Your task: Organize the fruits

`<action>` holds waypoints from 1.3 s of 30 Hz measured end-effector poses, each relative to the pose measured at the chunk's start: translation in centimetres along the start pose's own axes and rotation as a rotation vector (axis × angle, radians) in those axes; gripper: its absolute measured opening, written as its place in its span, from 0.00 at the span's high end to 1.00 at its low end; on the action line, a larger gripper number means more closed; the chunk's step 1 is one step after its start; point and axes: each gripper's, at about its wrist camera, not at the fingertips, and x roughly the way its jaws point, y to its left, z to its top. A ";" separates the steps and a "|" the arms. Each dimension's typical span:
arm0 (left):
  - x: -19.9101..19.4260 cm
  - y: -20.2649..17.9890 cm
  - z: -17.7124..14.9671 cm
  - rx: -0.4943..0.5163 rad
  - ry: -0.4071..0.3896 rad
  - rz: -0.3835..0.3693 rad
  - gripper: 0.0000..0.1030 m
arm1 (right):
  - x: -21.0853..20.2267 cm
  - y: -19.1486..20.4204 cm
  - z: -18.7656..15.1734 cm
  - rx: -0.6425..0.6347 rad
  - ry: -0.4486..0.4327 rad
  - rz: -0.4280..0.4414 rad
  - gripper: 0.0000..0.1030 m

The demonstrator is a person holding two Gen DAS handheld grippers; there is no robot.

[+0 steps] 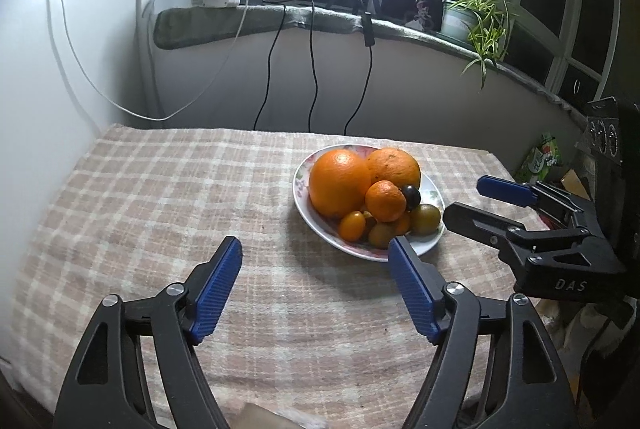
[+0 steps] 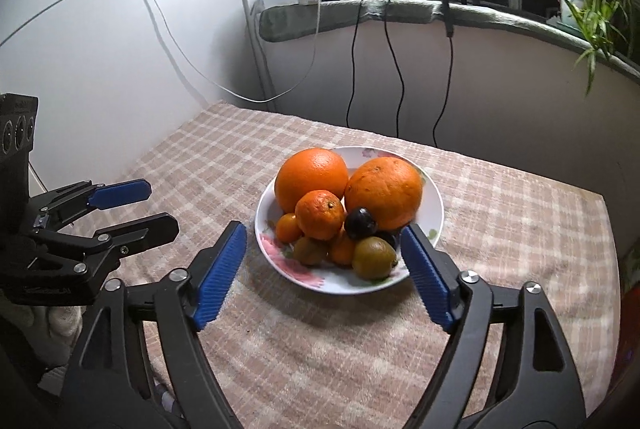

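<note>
Ahead of the released right claw (image 2: 324, 265), a white floral ceramic plate (image 2: 434, 205) on the checked-cloth desk (image 2: 500, 229) holds 2 large oranges (image 2: 312, 173), 1 mandarin (image 2: 320, 215), 2 greenish round fruits (image 2: 374, 257) and 1 dark plum (image 2: 360, 223). The left claw (image 1: 316, 281), also released and empty, sits left of the plate.

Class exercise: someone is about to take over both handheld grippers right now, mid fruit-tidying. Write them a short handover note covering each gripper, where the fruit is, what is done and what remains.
Left gripper: open, empty, over the checked tablecloth, near side of the plate.
Right gripper: open, empty, jaws either side of the plate's near rim, not touching the fruit.
Fruit: all piled on the floral plate: two large oranges, a mandarin, a dark plum, a small orange fruit and greenish-brown ones.
Done: no fruit lies on the cloth.
Left: apparently nothing to gather; check that the pile is stable.
</note>
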 end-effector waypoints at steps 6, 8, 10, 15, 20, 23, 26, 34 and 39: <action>-0.3 -0.5 -0.1 0.008 -0.007 0.001 0.24 | -0.9 -0.2 -0.6 0.028 -0.008 -0.017 0.11; -0.4 -0.6 -0.1 0.008 -0.007 0.001 0.22 | -1.0 -0.2 -0.8 0.032 -0.004 -0.020 0.10; -0.4 -0.6 -0.2 0.009 -0.007 0.001 0.22 | -1.1 -0.3 -1.0 0.039 -0.003 -0.024 0.10; -0.5 -0.8 -0.2 0.012 -0.009 0.002 0.22 | -1.5 -0.5 -1.4 0.059 -0.005 -0.030 0.09; -0.7 -1.1 -0.2 0.018 -0.012 0.003 0.22 | -1.7 -0.6 -1.5 0.064 -0.003 -0.039 0.09; -0.7 -1.2 -0.1 0.022 -0.012 0.004 0.22 | -1.7 -0.6 -1.6 0.067 0.002 -0.042 0.09; -0.7 -1.3 -0.1 0.028 -0.012 0.004 0.22 | -1.7 -0.6 -1.5 0.069 0.002 -0.040 0.09; -0.6 -1.4 0.0 0.033 -0.017 0.008 0.22 | -1.7 -0.6 -1.6 0.070 0.002 -0.039 0.09; -0.6 -1.3 0.1 0.034 -0.019 0.009 0.22 | -1.6 -0.6 -1.6 0.070 0.007 -0.037 0.09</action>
